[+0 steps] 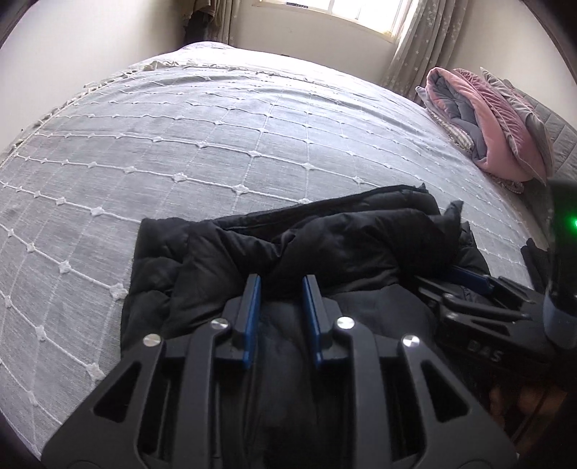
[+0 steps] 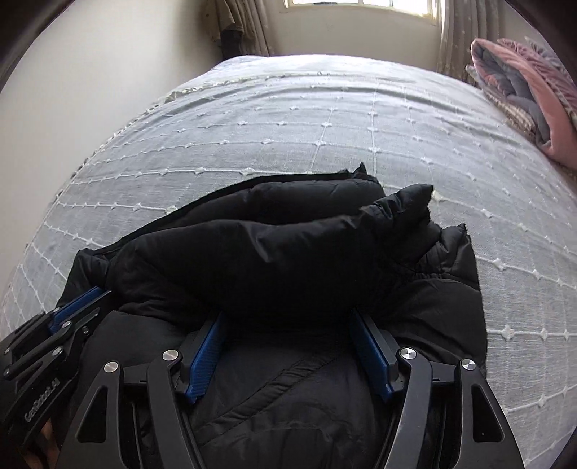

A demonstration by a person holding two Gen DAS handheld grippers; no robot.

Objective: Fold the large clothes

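A black puffer jacket (image 1: 324, 245) lies folded into a thick bundle near the front edge of the bed; it fills the right wrist view (image 2: 281, 259) too. My left gripper (image 1: 281, 285) is over the jacket's near part, jaws a small way apart with dark fabric between the blue pads. My right gripper (image 2: 288, 321) is wide open, its fingertips tucked under the jacket's folded roll. The right gripper shows at the right of the left wrist view (image 1: 468, 285). The left gripper shows at the left of the right wrist view (image 2: 79, 303).
The bed carries a pale grey bedspread (image 1: 180, 144) with a white knotted grid. A folded pink and grey quilt (image 1: 494, 122) lies at the far right. A window (image 1: 346, 11) and curtains stand behind the bed, a wall on the left.
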